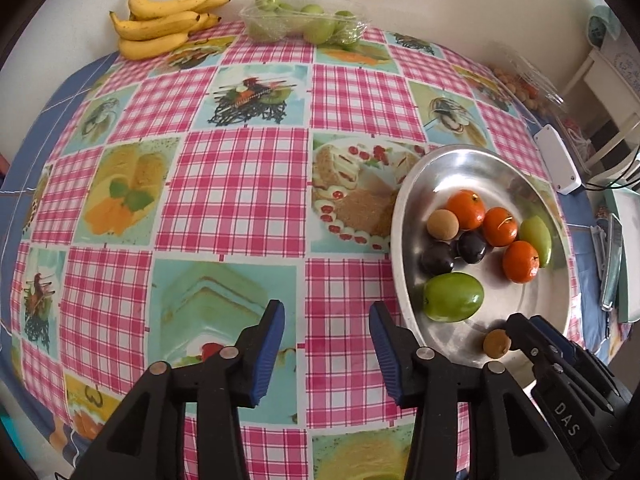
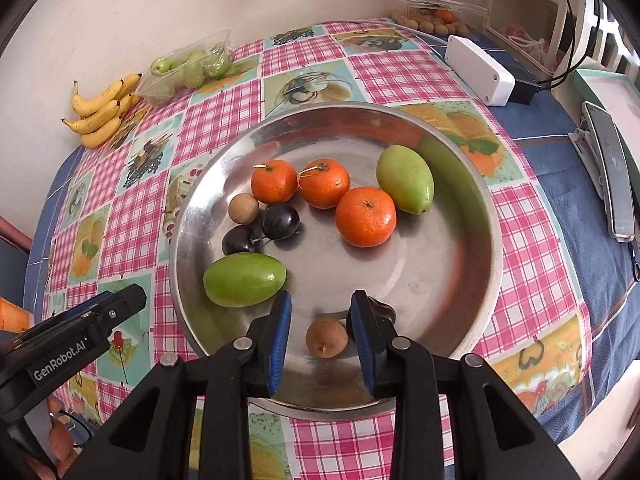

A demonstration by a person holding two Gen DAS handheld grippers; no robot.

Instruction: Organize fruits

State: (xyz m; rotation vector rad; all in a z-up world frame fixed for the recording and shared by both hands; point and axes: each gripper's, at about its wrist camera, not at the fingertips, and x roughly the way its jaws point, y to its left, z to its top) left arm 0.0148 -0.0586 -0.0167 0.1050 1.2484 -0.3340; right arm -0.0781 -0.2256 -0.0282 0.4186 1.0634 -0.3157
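The left gripper [image 1: 326, 308] hung over the cloth [image 1: 236, 192] just left of the bowl [image 2: 497, 264], jaws part open and empty. In the bowl's near side lay a brown fruit [image 2: 326, 338] between the jaws of the right gripper [image 2: 322, 296], which were drawn close; a gap showed at the left pad, so it looked unclamped. To group it well, I judged, centre the jaws, squeeze gently, and set it beside the other brown fruit [image 2: 243, 208], clear of the cherries [image 2: 280, 221]
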